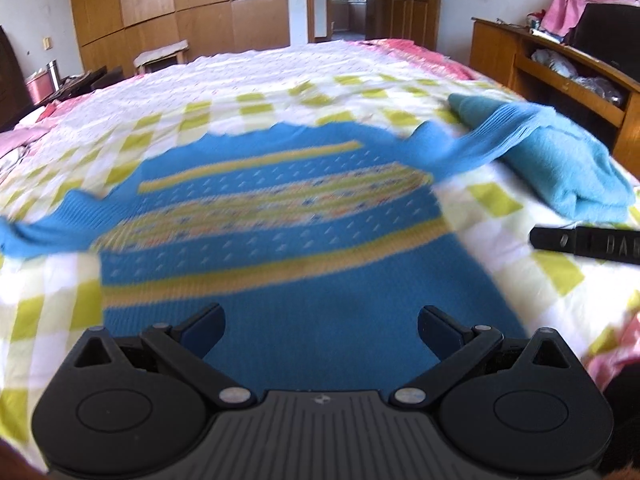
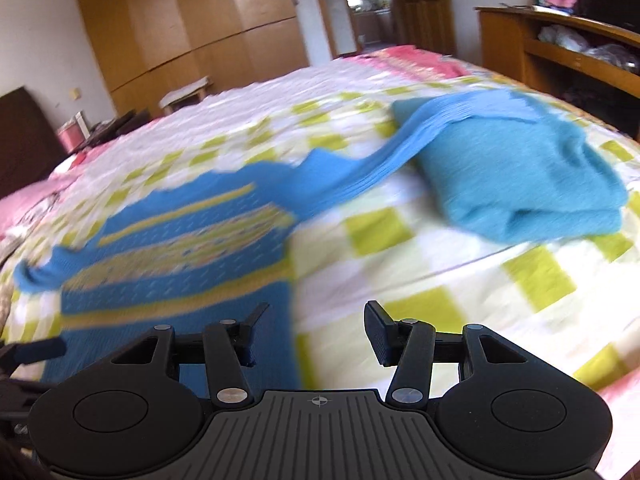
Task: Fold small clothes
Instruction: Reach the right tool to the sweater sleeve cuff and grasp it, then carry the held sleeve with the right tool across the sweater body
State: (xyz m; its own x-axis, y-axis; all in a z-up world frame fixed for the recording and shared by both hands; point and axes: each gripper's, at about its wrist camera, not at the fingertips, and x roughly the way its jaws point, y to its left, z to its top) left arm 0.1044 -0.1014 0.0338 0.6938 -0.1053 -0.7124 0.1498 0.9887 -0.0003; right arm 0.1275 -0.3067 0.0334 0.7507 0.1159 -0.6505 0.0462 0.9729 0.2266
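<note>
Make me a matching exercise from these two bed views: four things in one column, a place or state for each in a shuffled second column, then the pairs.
Things:
1. striped blue sweater
2. folded teal garment
3. left gripper
4. wooden shelf unit

Places or states:
A. stands beside the bed, on the right of the picture
B. spread flat, sleeves out to both sides
C. jaws open, hovering above blue knit
D. a compact bundle with a sweater sleeve resting on it

Pairs: 1-B, 2-D, 3-C, 4-A
</note>
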